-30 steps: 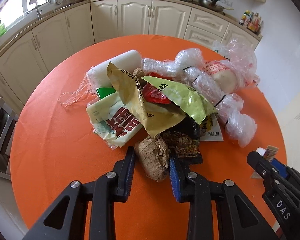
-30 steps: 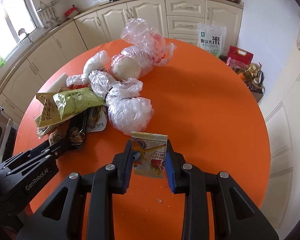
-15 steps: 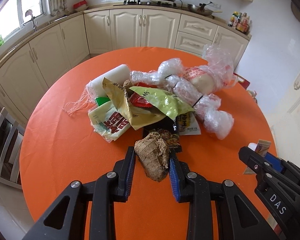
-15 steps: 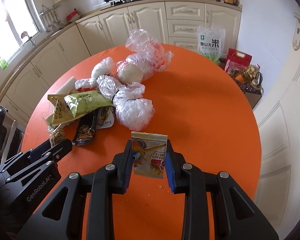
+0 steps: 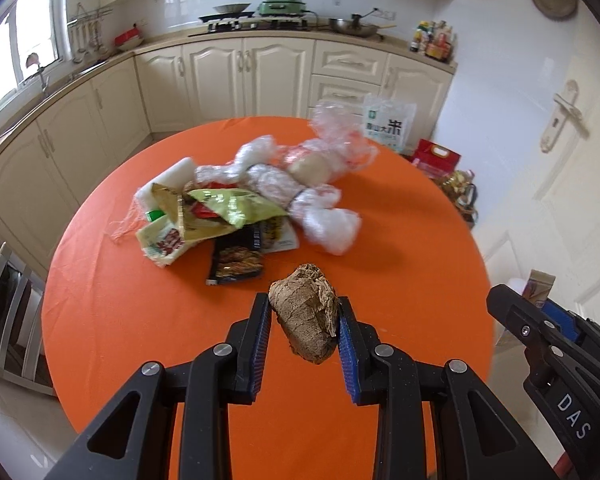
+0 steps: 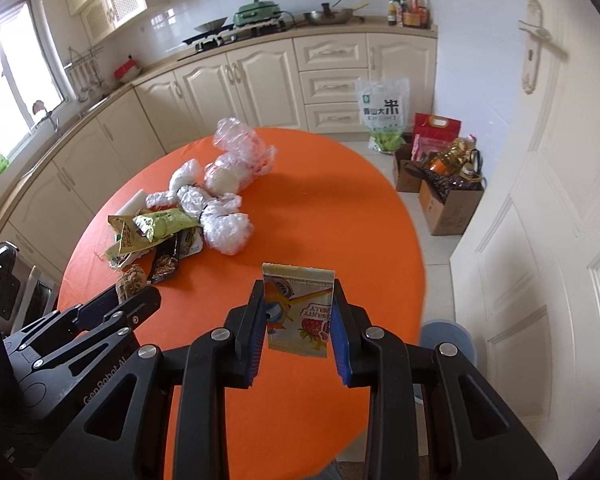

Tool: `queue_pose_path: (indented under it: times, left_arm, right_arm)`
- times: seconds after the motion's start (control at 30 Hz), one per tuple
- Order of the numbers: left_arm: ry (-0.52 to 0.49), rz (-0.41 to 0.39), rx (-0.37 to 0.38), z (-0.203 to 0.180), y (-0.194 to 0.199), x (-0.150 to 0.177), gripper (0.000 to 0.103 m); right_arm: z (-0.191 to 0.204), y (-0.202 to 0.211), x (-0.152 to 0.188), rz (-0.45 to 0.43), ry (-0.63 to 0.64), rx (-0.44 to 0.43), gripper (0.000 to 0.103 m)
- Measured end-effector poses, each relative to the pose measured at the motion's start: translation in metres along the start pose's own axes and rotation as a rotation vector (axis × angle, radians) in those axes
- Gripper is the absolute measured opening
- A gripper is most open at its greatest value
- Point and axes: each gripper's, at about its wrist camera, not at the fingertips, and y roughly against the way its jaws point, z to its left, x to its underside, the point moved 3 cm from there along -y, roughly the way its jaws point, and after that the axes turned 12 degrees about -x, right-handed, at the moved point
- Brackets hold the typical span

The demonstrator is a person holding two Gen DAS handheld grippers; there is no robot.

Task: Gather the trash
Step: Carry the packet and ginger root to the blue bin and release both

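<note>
Brown crumpled paper wad (image 5: 306,314) is being pinched by the left gripper (image 5: 303,334) while the right gripper (image 6: 298,312) is pinching a jelly sachet (image 6: 298,310), both awaiting a bin.

wrist views, above shared table (image 5: 148,320), seemingly near

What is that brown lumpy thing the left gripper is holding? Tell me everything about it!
The brown lump looks like crumpled, wrinkly brown paper squashed into a rough egg shape, with ragged, torn-looking edges at its top right. The left gripper pinches it between its blue-padded fingers, one on each side. It hangs tilted above the orange table, touching only the fingers, apart from the trash pile.
</note>
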Motion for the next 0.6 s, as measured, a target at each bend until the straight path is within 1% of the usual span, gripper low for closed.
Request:
queue_pose_path:
  times: [0.07, 0.13, 0.2, 0.33, 0.6]
  left_arm:
    - [-0.025, -0.022, -0.017, -0.013, 0.011, 0.003, 0.028]
    - [-0.054, -0.040, -0.010, -0.028, 0.020, 0.007, 0.028]
    - [-0.082, -0.042, 0.028, -0.045, 0.029, 0.011, 0.028]
    - [-0.145, -0.059, 0.068, -0.080, 0.043, 0.017, 0.028]
    - [-0.290, -0.055, 0.171, -0.165, 0.056, 0.032, 0.028]
  right_arm:
    - [-0.007, 0.014, 0.004, -0.016, -0.013, 0.013, 0.029]
    - [-0.016, 0.027, 0.009, -0.030, -0.027, 0.025, 0.029]
    - [-0.028, 0.042, 0.014, -0.046, -0.049, 0.045, 0.029]
    - [-0.058, 0.070, 0.022, -0.082, -0.108, 0.091, 0.029]
    - [-0.132, 0.123, 0.045, -0.133, -0.230, 0.230, 0.029]
